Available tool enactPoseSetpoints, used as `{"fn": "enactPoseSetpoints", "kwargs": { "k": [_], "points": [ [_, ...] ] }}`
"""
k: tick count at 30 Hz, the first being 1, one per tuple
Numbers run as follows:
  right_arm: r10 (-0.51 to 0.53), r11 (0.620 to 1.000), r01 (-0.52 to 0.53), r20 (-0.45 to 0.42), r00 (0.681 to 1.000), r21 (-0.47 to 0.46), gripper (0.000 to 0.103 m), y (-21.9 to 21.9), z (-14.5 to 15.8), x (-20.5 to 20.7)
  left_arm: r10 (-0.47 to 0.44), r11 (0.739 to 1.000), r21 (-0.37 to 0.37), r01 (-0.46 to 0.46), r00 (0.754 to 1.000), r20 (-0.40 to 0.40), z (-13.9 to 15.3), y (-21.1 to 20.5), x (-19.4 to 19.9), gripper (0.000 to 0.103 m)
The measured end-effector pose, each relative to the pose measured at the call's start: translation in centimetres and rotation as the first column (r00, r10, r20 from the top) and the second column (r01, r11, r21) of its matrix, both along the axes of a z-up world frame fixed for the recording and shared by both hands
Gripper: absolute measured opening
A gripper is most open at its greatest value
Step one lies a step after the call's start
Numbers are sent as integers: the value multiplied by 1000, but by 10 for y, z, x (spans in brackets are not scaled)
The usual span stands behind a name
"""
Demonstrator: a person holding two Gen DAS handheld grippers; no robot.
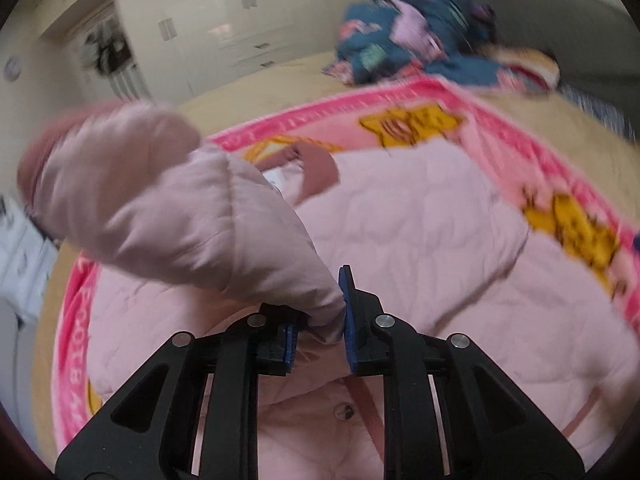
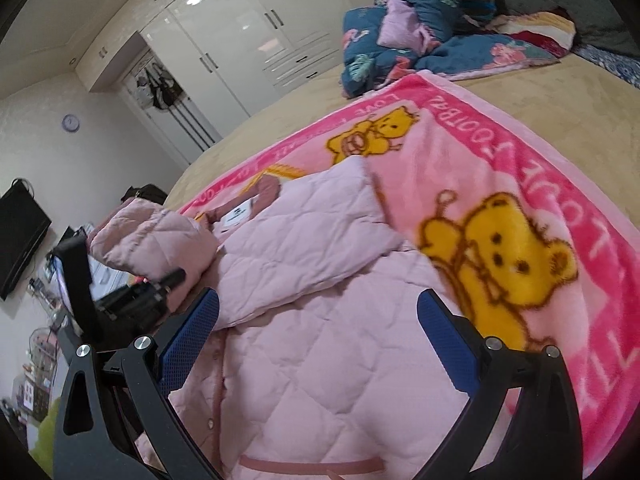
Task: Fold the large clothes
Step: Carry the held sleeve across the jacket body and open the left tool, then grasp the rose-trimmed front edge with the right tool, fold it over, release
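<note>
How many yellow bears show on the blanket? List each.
2: one bear near the blanket's far edge, another by the right tool; the jacket may hide more.

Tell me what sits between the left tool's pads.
A bunched fold of the pink jacket's sleeve is pinched between the left tool, seen in the left wrist view.

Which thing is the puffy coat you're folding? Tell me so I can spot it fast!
Find the big tan bed, then the bright pink teddy-bear blanket spread on it. The coat lies on that blanket: pale pink, quilted and puffy, with one sleeve lifted in the left gripper. The blue flowery bedding heaped behind isn't it.
</note>
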State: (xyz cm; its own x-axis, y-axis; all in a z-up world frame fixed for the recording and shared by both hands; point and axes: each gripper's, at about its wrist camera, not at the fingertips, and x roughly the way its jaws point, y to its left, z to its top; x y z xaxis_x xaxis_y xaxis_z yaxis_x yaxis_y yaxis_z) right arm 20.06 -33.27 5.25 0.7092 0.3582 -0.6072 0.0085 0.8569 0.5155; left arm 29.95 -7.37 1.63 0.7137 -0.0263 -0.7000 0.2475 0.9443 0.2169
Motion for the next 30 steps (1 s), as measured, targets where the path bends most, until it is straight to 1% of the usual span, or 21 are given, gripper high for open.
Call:
{"fn": "enactPoseSetpoints", "kwargs": {
  "k": [3, 5, 8, 9, 11, 13, 16, 19, 20, 21, 22, 23, 25, 27, 30],
  "points": [
    [-25, 1000, 25, -11, 1000, 4, 99, -12, -5, -1, -16, 1000, -19, 15, 999, -39, -11, -6, 4, 12],
    [-36, 999, 36, -17, 999, 7, 99, -17, -8, -1, -24, 999, -22, 23, 998, -50, -15, -9, 4, 13],
    [-43, 999, 43, -26, 999, 5, 99, -22, -11, 1, -35, 999, -36, 33, 997, -70, -20, -13, 5, 18],
    [-45, 999, 45, -27, 999, 5, 99, -23, -12, 1, -40, 998, -42, 37, 996, -82, -22, -16, 8, 19],
    [-46, 999, 46, -30, 998, 4, 99, -23, -12, 2, -47, 999, -13, 46, 995, -92, -29, -20, 7, 19],
    [-42, 999, 42, -31, 999, 0, 99, -22, -13, 2, -53, 999, -9, 53, 994, -94, -33, -21, 5, 20],
    [-36, 999, 36, -35, 999, -8, 99, -19, -13, 5, -50, 998, -52, 44, 992, -116, -33, -15, 4, 24],
    [-23, 1000, 22, -37, 999, -15, 99, -12, -12, 9, -52, 995, -91, 41, 990, -128, -30, -9, -1, 30],
    [-15, 1000, 15, -38, 999, -18, 99, -9, -11, 11, -53, 994, -105, 39, 990, -133, -30, -7, -2, 37],
    [-8, 1000, 7, -39, 999, -19, 99, -6, -11, 14, -54, 992, -124, 36, 988, -144, -28, -4, -4, 46],
    [-1, 1000, 1, -39, 999, -19, 99, -3, -11, 16, -54, 990, -135, 33, 987, -149, -28, -1, -5, 50],
    [7, 1000, -8, -41, 999, -20, 99, 2, -10, 19, -58, 987, -156, 34, 987, -153, -26, 3, -7, 56],
    [20, 1000, -21, -43, 999, -19, 99, 9, -11, 24, -71, 981, -192, 41, 986, -153, -22, 8, -11, 63],
    [40, 999, -41, -52, 998, -8, 99, 18, -13, 30, -95, 969, -241, 55, 983, -157, -16, 13, -15, 83],
    [61, 998, -60, -66, 996, 14, 99, 28, -16, 38, -109, 955, -291, 65, 984, -139, -3, 26, -24, 86]
  ]
}}
